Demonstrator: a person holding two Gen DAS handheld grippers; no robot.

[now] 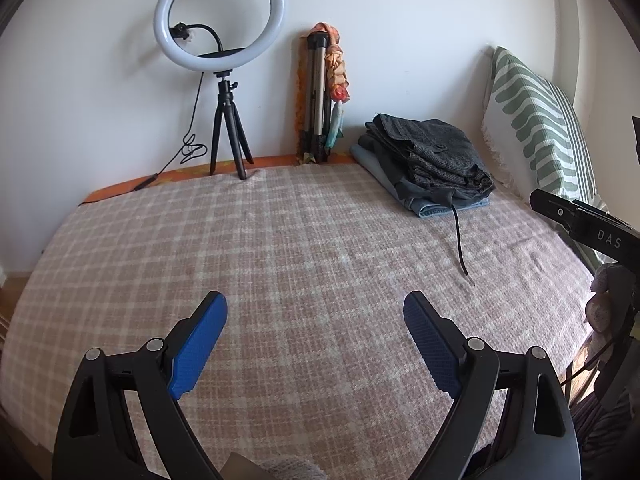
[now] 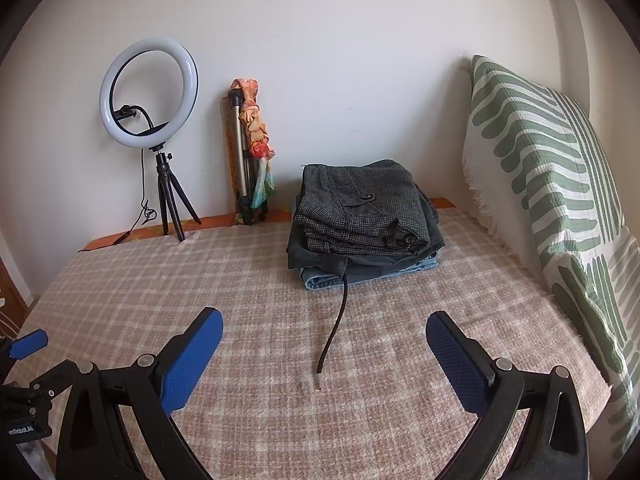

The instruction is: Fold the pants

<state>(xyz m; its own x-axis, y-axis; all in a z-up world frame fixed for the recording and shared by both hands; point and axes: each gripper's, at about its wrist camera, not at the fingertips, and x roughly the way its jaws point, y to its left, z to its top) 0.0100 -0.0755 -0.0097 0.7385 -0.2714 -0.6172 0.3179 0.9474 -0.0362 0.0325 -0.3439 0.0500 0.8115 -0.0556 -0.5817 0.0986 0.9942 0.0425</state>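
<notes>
A stack of folded pants (image 2: 362,216) lies at the far side of the bed, dark grey checked pants on top, a dark pair under it and blue jeans at the bottom. It also shows in the left wrist view (image 1: 430,160). A black drawstring (image 2: 334,328) trails from the stack toward me. My left gripper (image 1: 316,312) is open and empty above the checked bedspread (image 1: 280,248). My right gripper (image 2: 324,328) is open and empty, with the drawstring's end between its fingers but lower, on the bedspread (image 2: 200,280).
A ring light on a small tripod (image 2: 150,96) and a folded tripod with a colourful scarf (image 2: 252,148) stand against the back wall. A green-patterned pillow (image 2: 552,208) leans on the right. The right gripper's body (image 1: 580,224) shows at the left view's right edge.
</notes>
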